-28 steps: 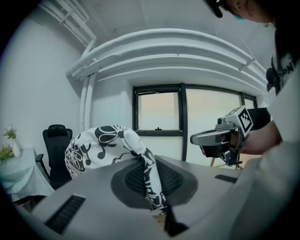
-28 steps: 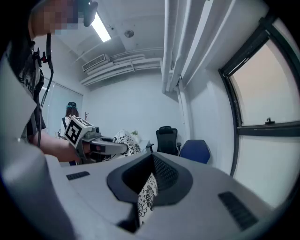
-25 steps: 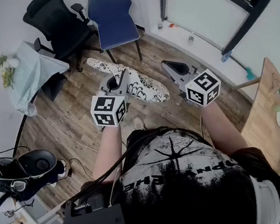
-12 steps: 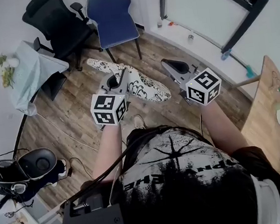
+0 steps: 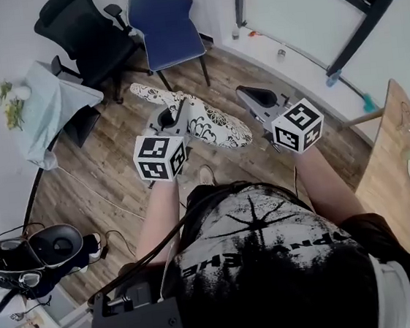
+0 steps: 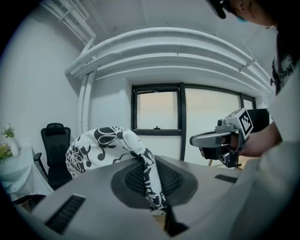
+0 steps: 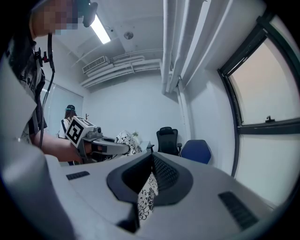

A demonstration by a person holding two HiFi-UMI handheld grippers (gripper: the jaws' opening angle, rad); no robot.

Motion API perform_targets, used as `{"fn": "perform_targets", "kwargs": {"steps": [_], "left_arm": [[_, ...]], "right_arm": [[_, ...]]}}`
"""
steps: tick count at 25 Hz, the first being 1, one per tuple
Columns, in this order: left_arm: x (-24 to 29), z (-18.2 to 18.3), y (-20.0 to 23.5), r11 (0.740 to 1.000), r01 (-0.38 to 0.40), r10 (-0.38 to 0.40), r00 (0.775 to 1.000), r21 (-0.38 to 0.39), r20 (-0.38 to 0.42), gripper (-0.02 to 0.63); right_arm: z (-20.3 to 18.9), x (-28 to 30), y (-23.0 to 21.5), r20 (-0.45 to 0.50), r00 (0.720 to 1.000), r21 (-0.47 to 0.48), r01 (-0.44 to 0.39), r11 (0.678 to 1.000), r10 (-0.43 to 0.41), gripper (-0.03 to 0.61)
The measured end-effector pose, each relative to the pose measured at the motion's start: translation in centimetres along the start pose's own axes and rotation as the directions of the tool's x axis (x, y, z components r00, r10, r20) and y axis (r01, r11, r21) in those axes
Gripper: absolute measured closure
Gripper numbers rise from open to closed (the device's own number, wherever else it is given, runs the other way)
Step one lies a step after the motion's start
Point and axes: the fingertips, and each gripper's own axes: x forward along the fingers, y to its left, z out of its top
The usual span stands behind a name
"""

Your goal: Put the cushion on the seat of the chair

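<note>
Head view, one cushion (image 5: 211, 124), two chairs (image 5: 84, 35) (image 5: 168, 25)

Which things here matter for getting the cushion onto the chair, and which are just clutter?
Job: cushion, left gripper and right gripper, both shut on it; blue chair or black office chair, which unclear.
Lying about: cloth-covered table, wooden table, black headset.

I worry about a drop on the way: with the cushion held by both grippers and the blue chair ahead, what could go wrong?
1. The left gripper and the right gripper each pinch only a thin fold of the cushion cover, so it might slip out while carried.
2. The blue chair stands close beside the black office chair, whose armrest could snag the cushion.
</note>
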Motion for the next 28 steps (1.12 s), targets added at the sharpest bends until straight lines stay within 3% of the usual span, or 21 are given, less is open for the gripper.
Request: {"fn": "perform_targets", "kwargs": {"steps": [15, 28], "left_arm": [[3.5, -0.2, 4.4, 0.997, 0.066, -0.067, 0.998, -0.026, -0.004, 0.592], [8.4, 0.3, 13.3, 0.988, 0.151, -0.152, 0.988, -0.043, -0.006, 0.592]], "right_arm": [[-0.1, 5.1, -2.3, -0.005, 1.000, -0.001, 0.028, 1.000, -0.028, 0.560], [0.7, 14.3, -5.4, -0.017, 0.995, 0.010, 0.103, 0.995, -0.102, 0.560]]}}
